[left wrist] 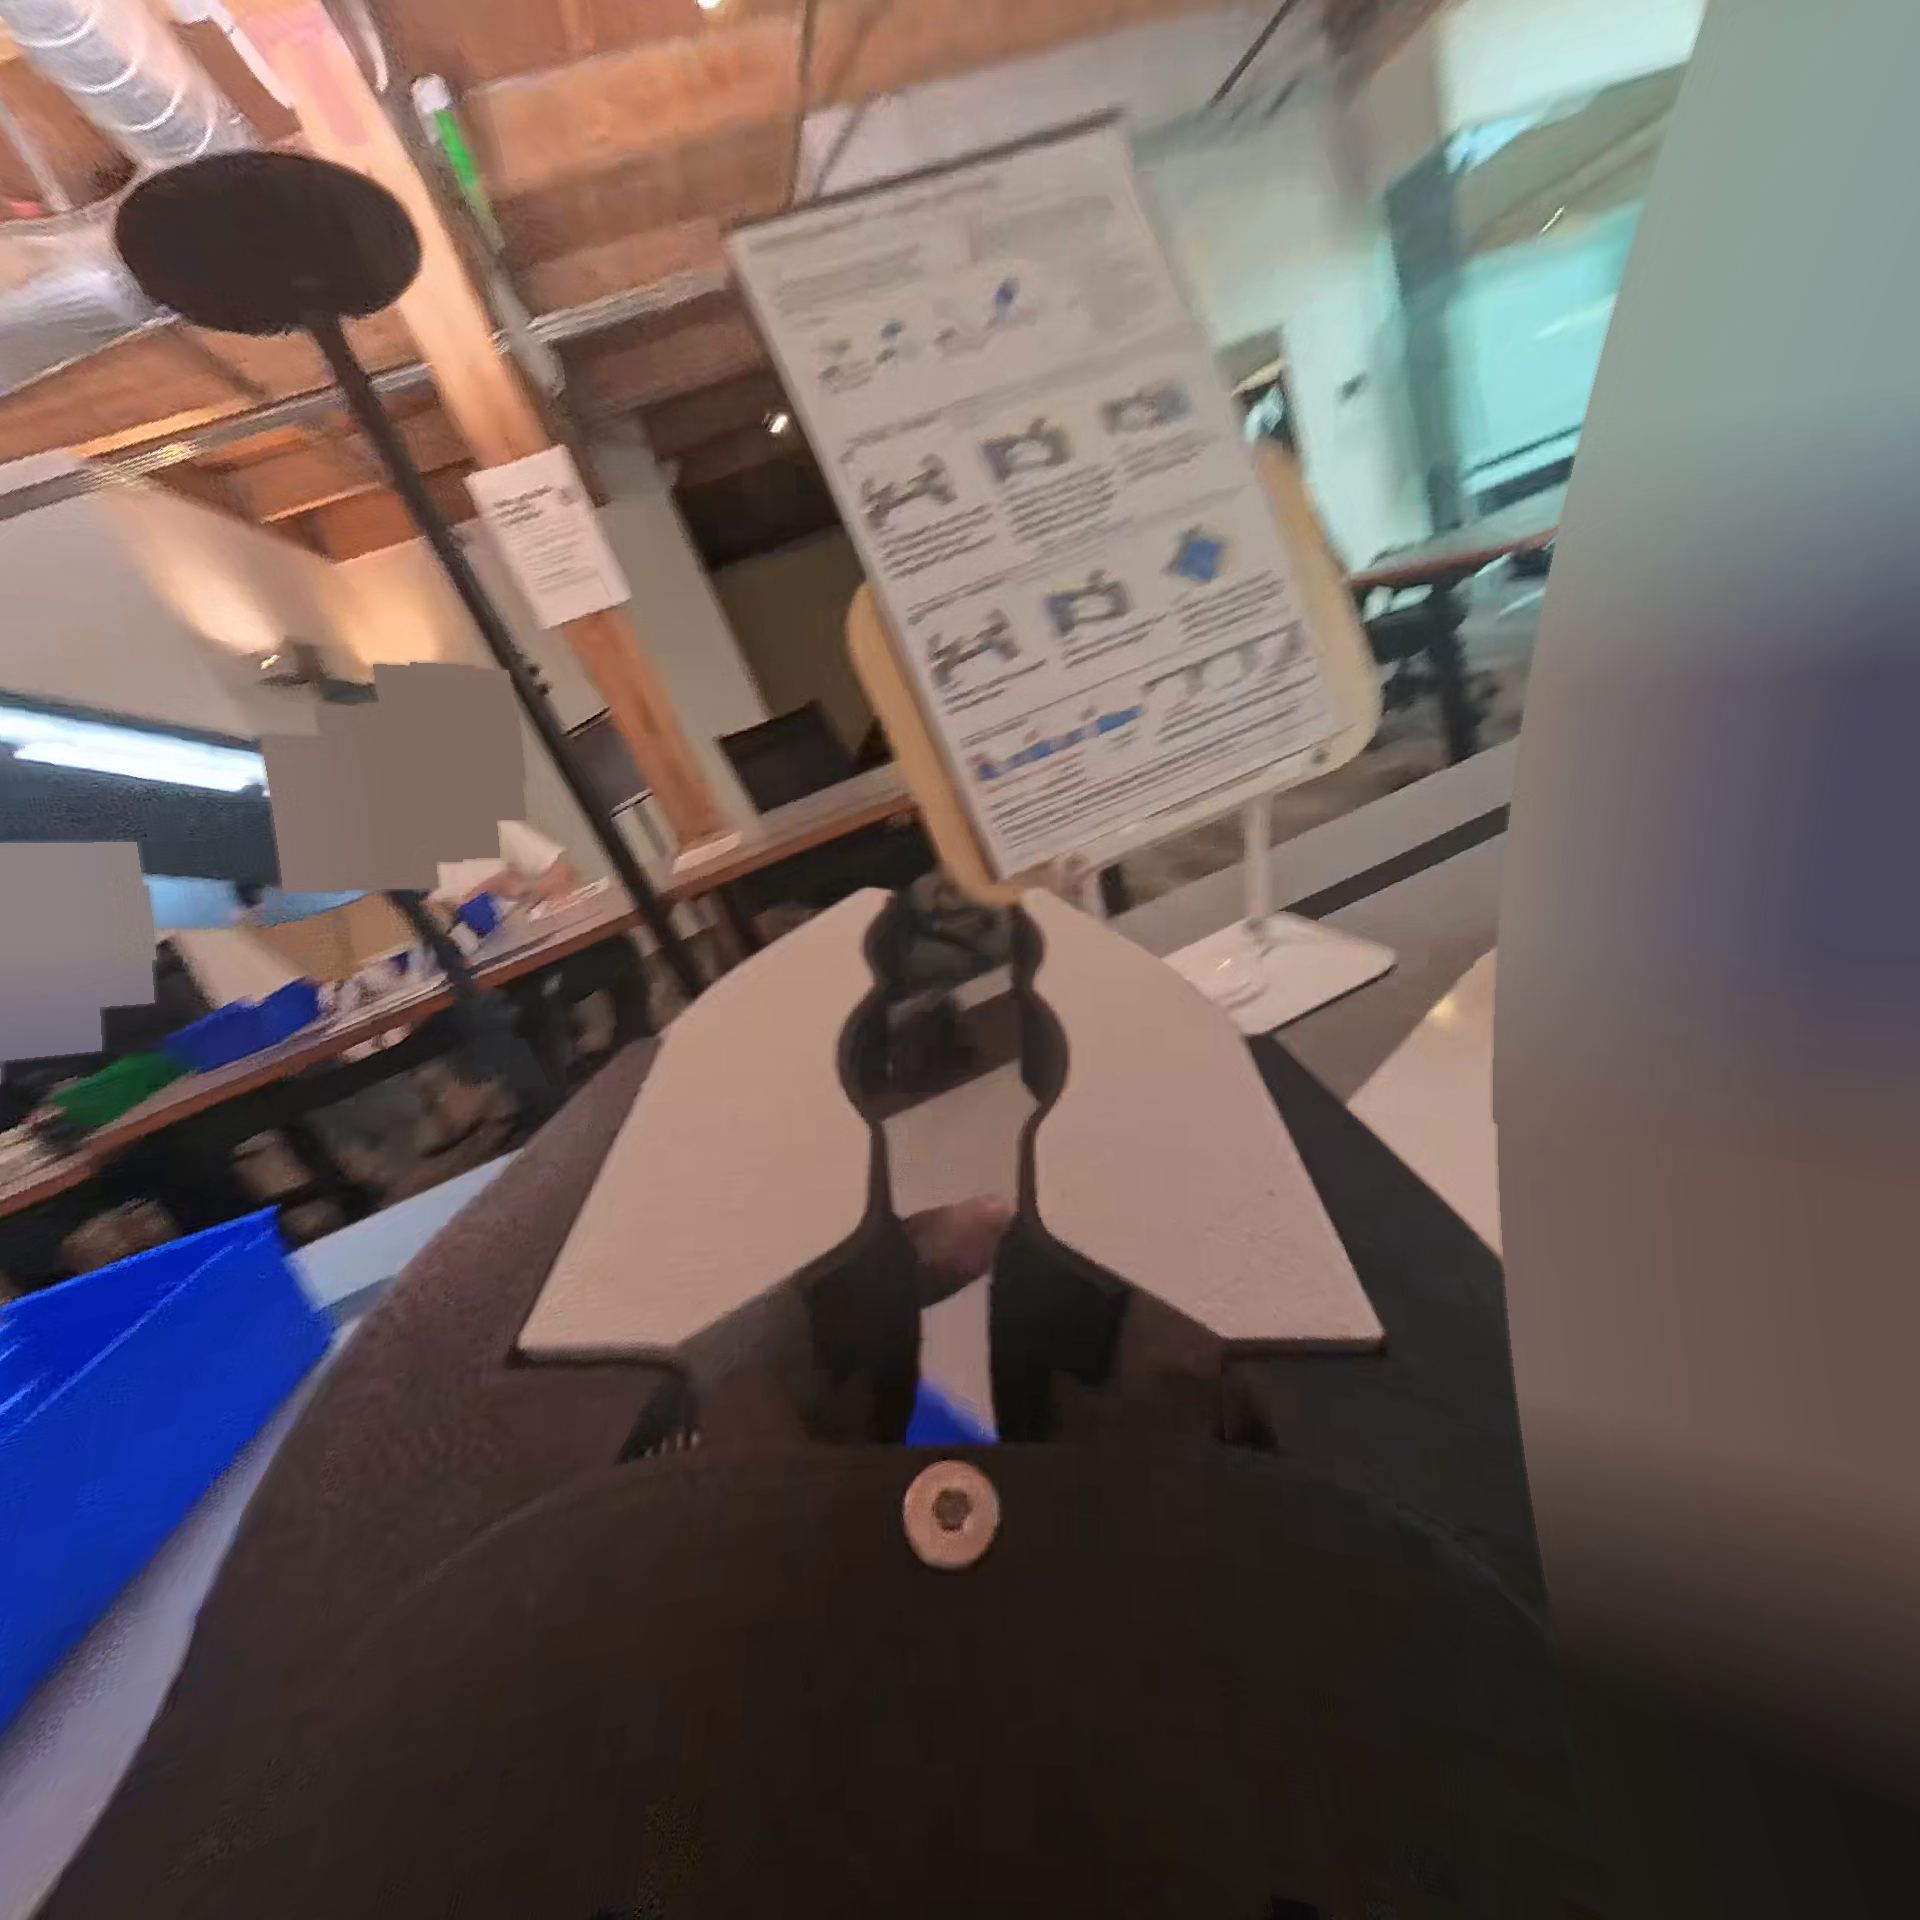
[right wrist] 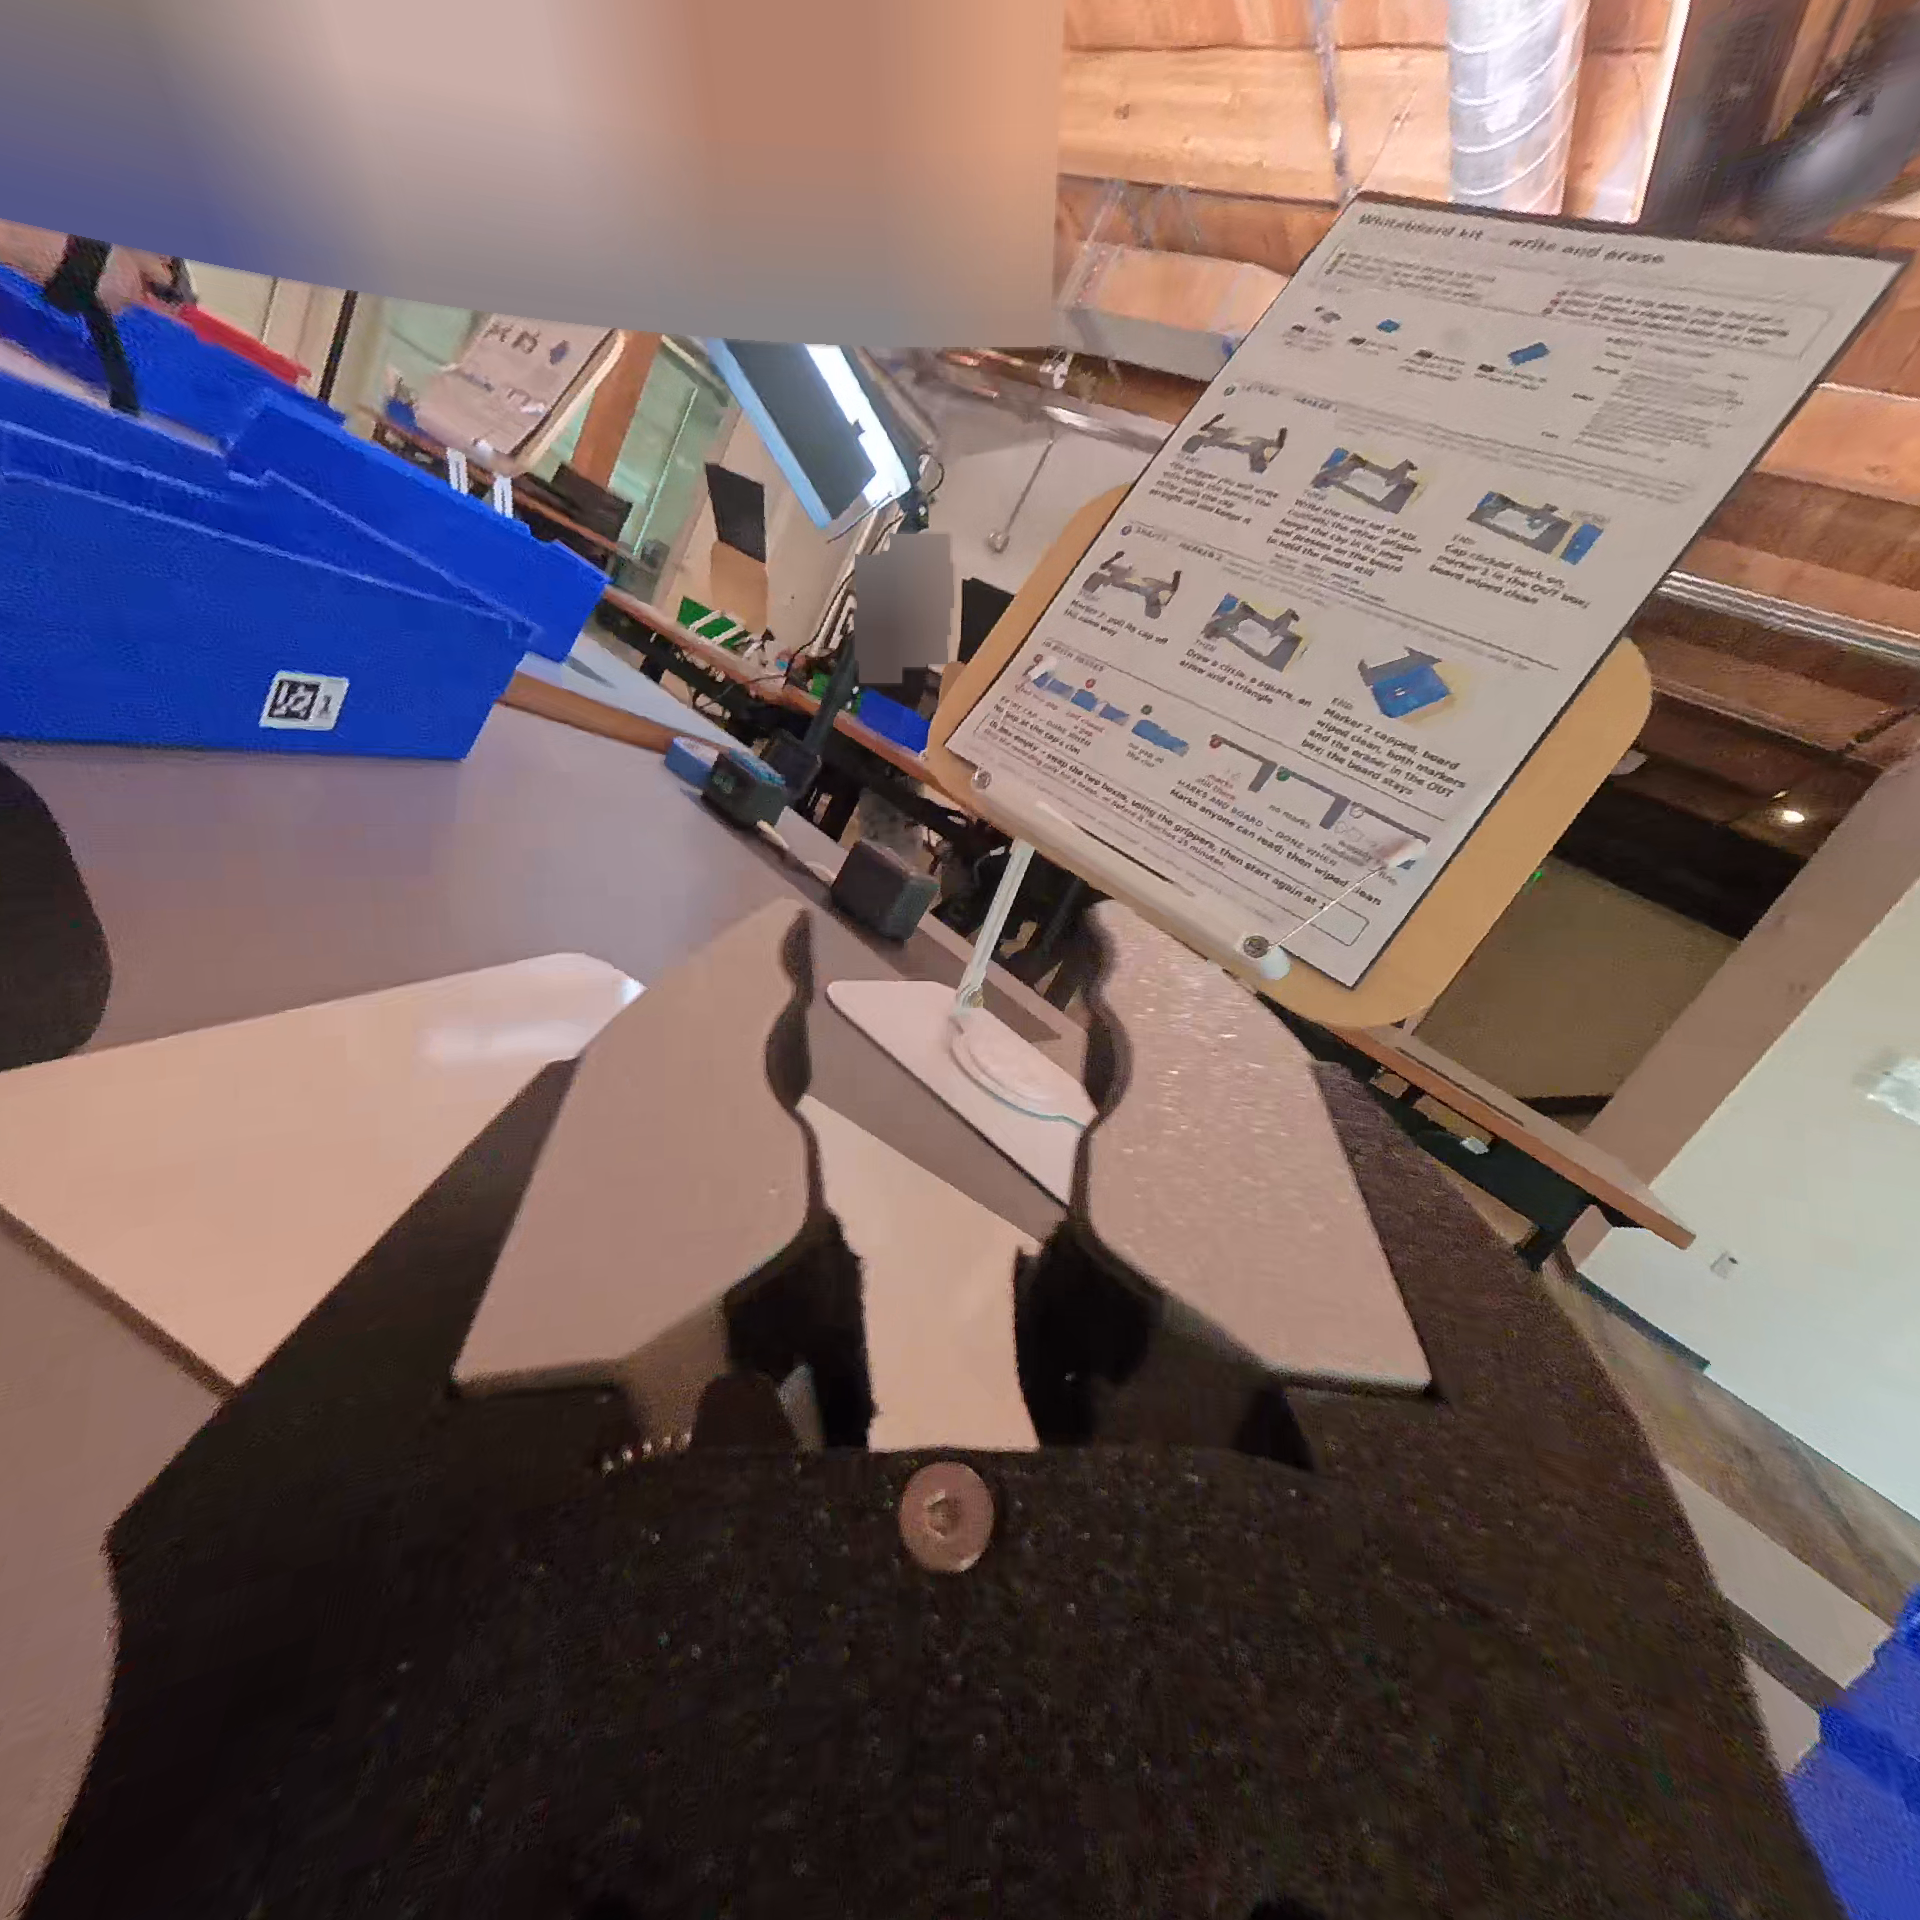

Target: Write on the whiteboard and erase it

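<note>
While the left wrist view is motion-blurred, the left hand-held gripper point(left wrist: 951, 914) at centre frame shows fingers nearly closed with nothing between them, an instruction sheet point(left wrist: 1039, 499) above. Right wrist view: the right hand-held gripper point(right wrist: 951, 935) stands released and empty over the whiteboard point(right wrist: 260, 1122), which lies flat on the counter point(right wrist: 416, 831) at lower left; blue bins point(right wrist: 239, 582) fill the upper left.
</note>
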`<move>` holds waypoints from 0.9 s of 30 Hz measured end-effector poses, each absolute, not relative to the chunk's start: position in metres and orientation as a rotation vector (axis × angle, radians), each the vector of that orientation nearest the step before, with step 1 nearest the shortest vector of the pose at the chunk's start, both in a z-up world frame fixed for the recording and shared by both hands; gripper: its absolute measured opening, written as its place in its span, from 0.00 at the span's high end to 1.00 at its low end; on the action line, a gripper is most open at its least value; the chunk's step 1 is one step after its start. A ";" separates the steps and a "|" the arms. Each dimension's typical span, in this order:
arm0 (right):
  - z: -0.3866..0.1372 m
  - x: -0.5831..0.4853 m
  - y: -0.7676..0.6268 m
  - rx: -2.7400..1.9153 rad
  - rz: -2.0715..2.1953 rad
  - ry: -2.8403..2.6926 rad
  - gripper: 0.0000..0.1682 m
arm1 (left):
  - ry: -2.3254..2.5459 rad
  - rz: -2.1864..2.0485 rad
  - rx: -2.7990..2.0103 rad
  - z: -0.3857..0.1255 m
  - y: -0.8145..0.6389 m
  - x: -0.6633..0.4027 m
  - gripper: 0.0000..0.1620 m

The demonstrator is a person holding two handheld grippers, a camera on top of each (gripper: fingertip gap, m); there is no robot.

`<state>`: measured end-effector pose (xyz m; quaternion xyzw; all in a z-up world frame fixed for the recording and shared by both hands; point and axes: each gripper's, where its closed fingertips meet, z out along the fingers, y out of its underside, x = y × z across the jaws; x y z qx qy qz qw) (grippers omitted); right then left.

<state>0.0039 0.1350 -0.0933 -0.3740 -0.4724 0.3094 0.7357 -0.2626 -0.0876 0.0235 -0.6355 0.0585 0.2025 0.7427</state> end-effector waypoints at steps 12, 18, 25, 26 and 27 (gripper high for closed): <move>-0.064 0.026 0.143 -0.780 0.854 -0.769 0.12 | -0.103 0.277 -2.385 -0.124 -0.148 -0.393 0.48; -0.069 0.021 0.142 -0.784 0.810 -0.810 0.15 | -0.176 0.183 -2.533 -0.177 -0.149 -0.397 0.56; -0.077 0.014 0.141 -0.798 0.791 -0.861 0.17 | -0.115 0.223 -2.586 -0.178 -0.136 -0.395 0.58; -0.077 0.014 0.140 -0.794 0.783 -0.865 0.17 | -0.111 0.267 -2.616 -0.180 -0.137 -0.400 0.58; -0.076 0.014 0.139 -0.790 0.778 -0.868 0.17 | -0.104 0.270 -2.641 -0.182 -0.137 -0.400 0.59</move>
